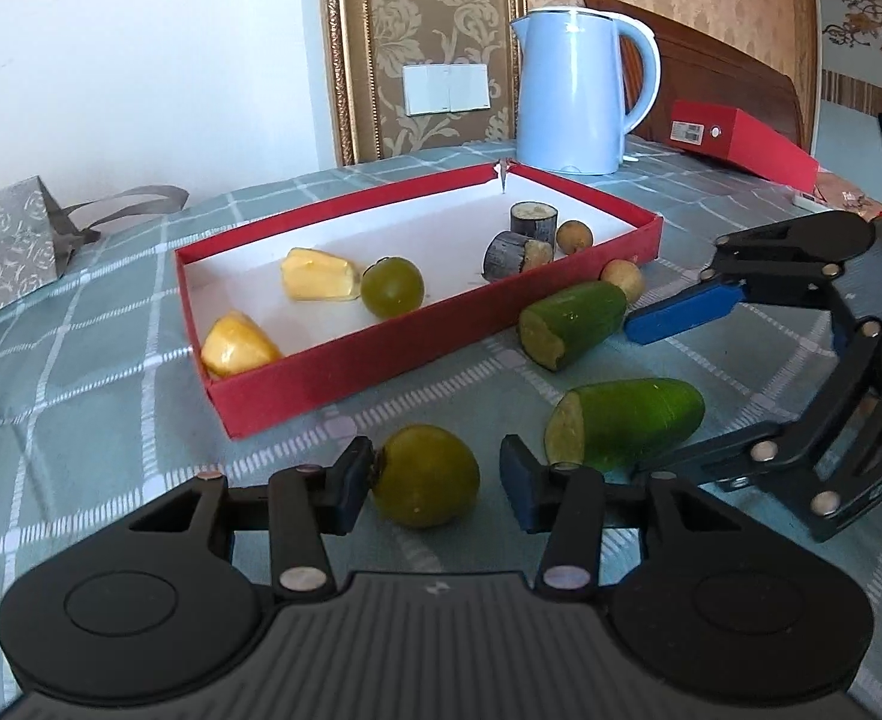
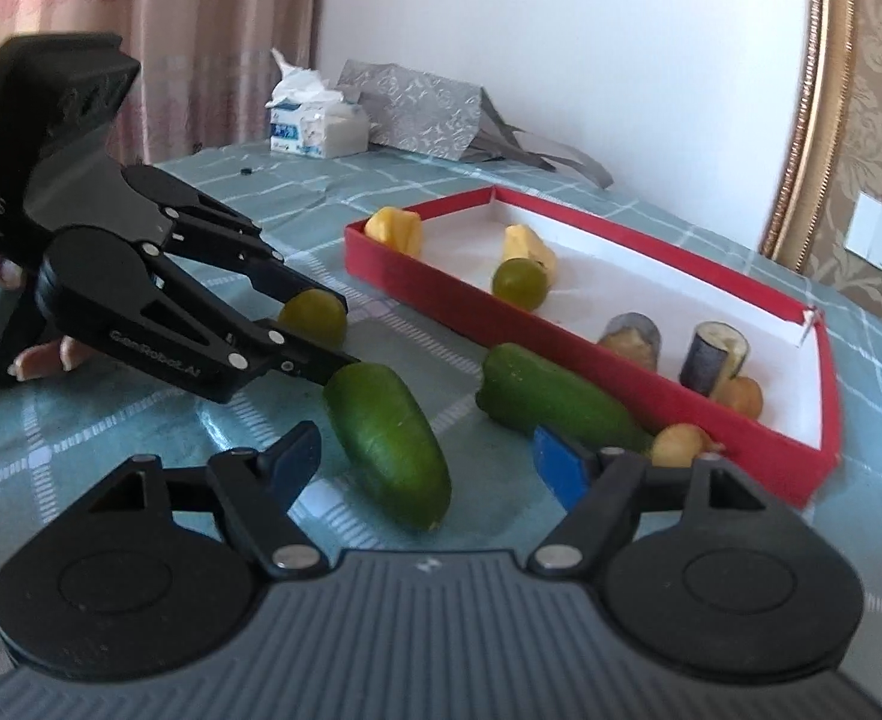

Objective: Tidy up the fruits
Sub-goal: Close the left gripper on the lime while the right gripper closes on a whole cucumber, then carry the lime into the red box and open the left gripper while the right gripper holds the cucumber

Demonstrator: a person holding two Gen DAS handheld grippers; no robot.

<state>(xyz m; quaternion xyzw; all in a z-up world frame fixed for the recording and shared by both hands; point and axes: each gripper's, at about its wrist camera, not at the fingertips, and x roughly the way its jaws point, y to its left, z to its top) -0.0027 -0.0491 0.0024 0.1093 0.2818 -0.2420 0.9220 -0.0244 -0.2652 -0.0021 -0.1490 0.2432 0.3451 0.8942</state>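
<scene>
A red tray (image 1: 381,354) with a white floor holds two yellow pieces (image 1: 318,274), a green round fruit (image 1: 392,287), two dark cylinders (image 1: 534,219) and a small brown fruit (image 1: 574,236). On the cloth lie a green round fruit (image 1: 426,476), two green cucumber halves (image 1: 627,429) (image 1: 573,321) and a small brown fruit (image 1: 623,278). My left gripper (image 1: 435,480) is open around the loose green round fruit. My right gripper (image 2: 426,459) is open around the nearer cucumber half (image 2: 387,444); it also shows in the left wrist view (image 1: 639,396).
A blue kettle (image 1: 579,90) and a red box (image 1: 741,141) stand behind the tray. A grey gift bag (image 1: 9,246) lies at the left. A tissue pack (image 2: 315,126) sits at the far end of the checked cloth (image 1: 81,420).
</scene>
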